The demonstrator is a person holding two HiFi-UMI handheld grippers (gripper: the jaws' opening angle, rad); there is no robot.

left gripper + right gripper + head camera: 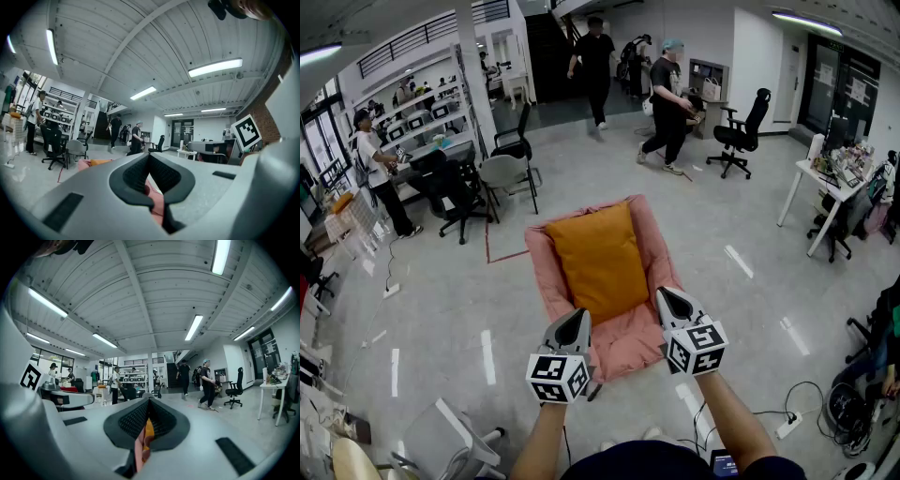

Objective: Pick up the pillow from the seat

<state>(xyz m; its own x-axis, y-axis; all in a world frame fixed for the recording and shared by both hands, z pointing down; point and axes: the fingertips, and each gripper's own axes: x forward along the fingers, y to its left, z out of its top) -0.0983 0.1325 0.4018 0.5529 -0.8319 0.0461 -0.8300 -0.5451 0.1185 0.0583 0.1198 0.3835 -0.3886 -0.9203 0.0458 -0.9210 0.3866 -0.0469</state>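
Orange pillow, mid-frame, looks soft and light; grab its near edge with left claw and right claw, both shut.

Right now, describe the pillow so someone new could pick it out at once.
On the grey floor of the open office sits a low pink seat. The pillow rests on it, covering most of its middle. It is a plain orange rectangle, set off against the pink seat around it.
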